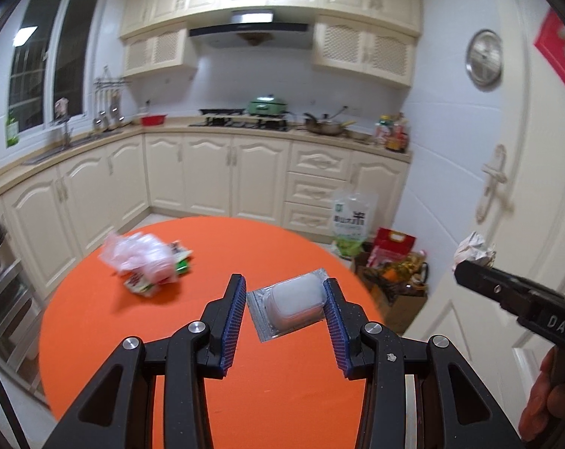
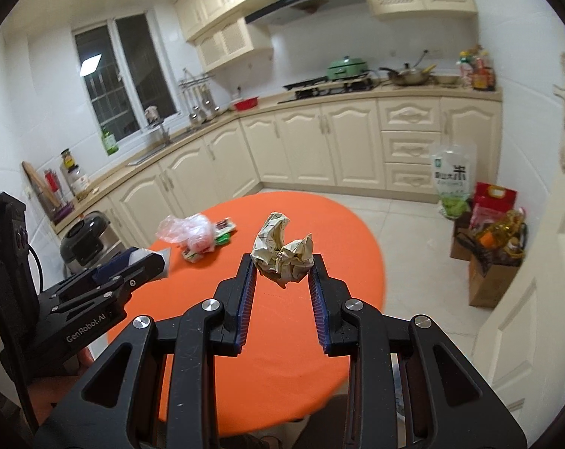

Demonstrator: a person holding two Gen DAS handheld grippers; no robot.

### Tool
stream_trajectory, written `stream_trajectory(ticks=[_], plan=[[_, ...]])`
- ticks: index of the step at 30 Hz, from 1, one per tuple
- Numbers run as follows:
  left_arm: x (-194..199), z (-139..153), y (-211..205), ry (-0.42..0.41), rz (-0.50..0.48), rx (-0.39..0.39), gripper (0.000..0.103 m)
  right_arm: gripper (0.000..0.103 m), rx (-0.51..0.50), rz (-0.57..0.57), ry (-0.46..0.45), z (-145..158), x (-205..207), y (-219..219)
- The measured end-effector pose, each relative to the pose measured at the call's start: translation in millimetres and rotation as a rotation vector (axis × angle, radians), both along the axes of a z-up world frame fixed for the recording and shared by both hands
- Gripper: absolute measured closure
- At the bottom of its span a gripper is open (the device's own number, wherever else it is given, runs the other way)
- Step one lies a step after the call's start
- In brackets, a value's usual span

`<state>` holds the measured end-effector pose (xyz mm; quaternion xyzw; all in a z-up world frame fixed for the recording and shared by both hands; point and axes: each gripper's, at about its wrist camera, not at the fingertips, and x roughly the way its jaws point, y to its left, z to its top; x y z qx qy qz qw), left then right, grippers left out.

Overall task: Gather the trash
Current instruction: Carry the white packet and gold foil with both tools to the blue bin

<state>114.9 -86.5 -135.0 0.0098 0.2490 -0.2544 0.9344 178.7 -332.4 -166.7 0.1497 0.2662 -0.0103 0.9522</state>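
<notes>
My left gripper [image 1: 285,280] is shut on a clear plastic blister pack [image 1: 293,305] with a foil rim, held above the round orange table [image 1: 207,355]. My right gripper [image 2: 282,262] is shut on a crumpled paper ball [image 2: 282,252], also held over the table [image 2: 282,336]. In the left wrist view the right gripper [image 1: 465,271] shows at the right edge with the paper ball [image 1: 473,249] at its tip. The left gripper [image 2: 151,262] appears at the left of the right wrist view. A pile of trash, a pinkish plastic bag with wrappers [image 1: 144,260] [image 2: 194,234], lies on the table's far left.
Cream kitchen cabinets [image 1: 215,172] line the far wall and the left side. On the floor to the right stand a rice bag [image 2: 452,179], a red carton [image 2: 493,196] and a cardboard box of bottles [image 2: 495,254]. A white door [image 1: 506,187] is at the right. A dark cooker [image 2: 89,237] sits left of the table.
</notes>
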Motion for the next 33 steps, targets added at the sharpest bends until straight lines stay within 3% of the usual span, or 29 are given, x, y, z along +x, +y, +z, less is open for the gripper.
stream_trajectory(ticks=[6,13,21,33], plan=[[-7,5,-43,-0.015,-0.089,0.012,0.065,0.076,0.025,-0.091,0.008,-9,-25,-45],[12,-1,-100,0.022,-0.218,0.034,0.065,0.076,0.052,-0.218,0.052,-31,-48,-112],[40,-39,-188,0.110,-0.368,0.116,0.065,0.076,0.130,-0.357,0.193,-97,-57,-197],[110,-94,-308,0.247,-0.448,0.233,0.065,0.076,0.235,-0.394,0.348,-182,-39,-254]])
